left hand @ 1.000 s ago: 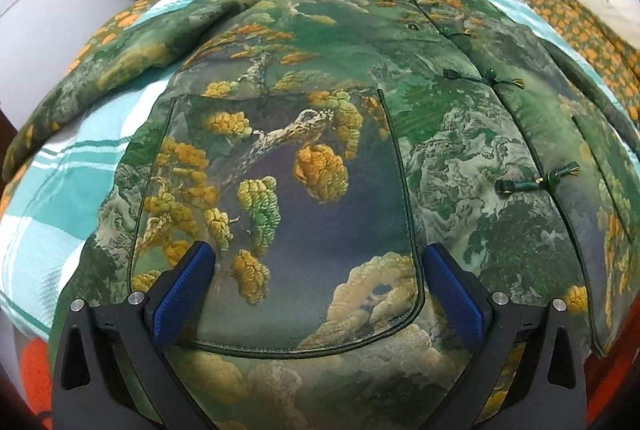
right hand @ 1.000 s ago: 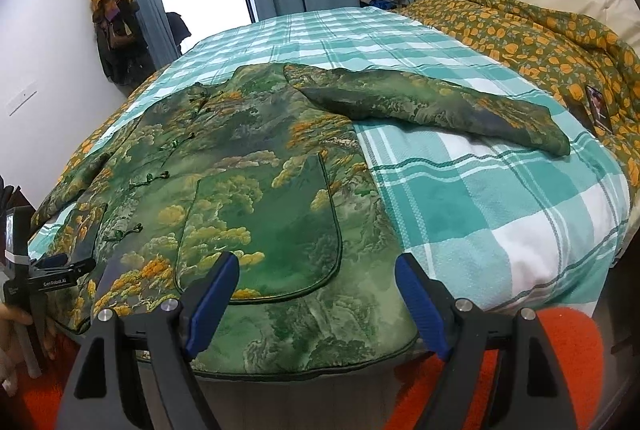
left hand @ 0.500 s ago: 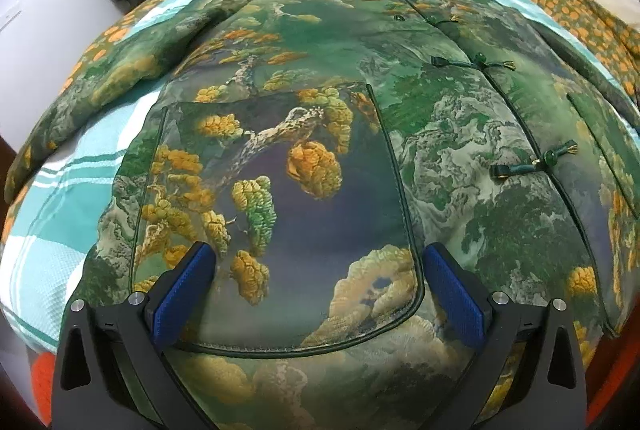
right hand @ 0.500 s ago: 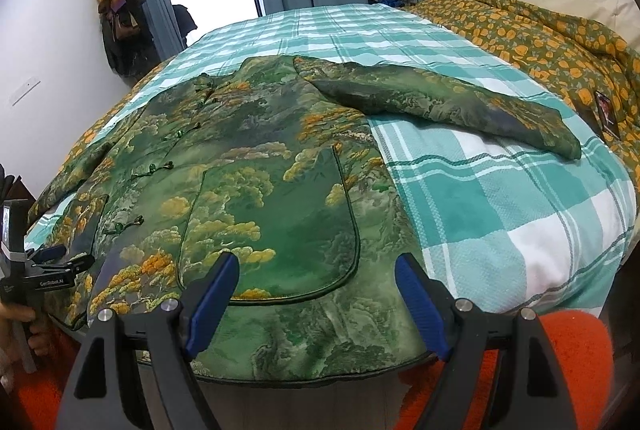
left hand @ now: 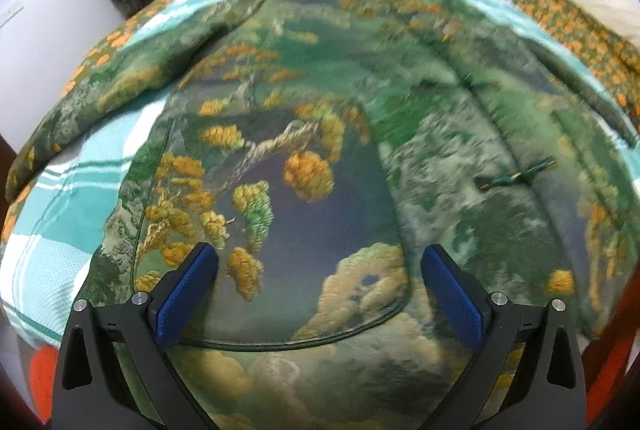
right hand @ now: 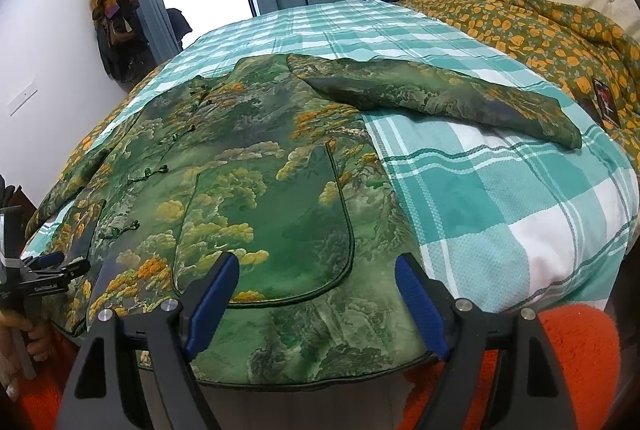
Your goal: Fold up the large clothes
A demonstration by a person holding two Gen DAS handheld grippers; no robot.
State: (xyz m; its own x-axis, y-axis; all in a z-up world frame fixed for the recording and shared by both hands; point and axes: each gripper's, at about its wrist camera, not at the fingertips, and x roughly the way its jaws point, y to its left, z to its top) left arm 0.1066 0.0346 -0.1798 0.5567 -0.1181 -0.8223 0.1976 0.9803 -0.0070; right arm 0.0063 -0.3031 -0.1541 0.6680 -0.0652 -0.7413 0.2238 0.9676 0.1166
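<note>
Right wrist view: the jacket (right hand: 256,170) lies spread flat on the plaid bed (right hand: 500,198), hem at the near edge, one sleeve (right hand: 440,94) stretched out to the side. The right gripper (right hand: 316,294) hangs wide over the hem, gripping nothing. The left gripper (left hand: 316,294) (its view is blurred) is spread wide too, above the other pocket (left hand: 280,230), also empty.
</note>
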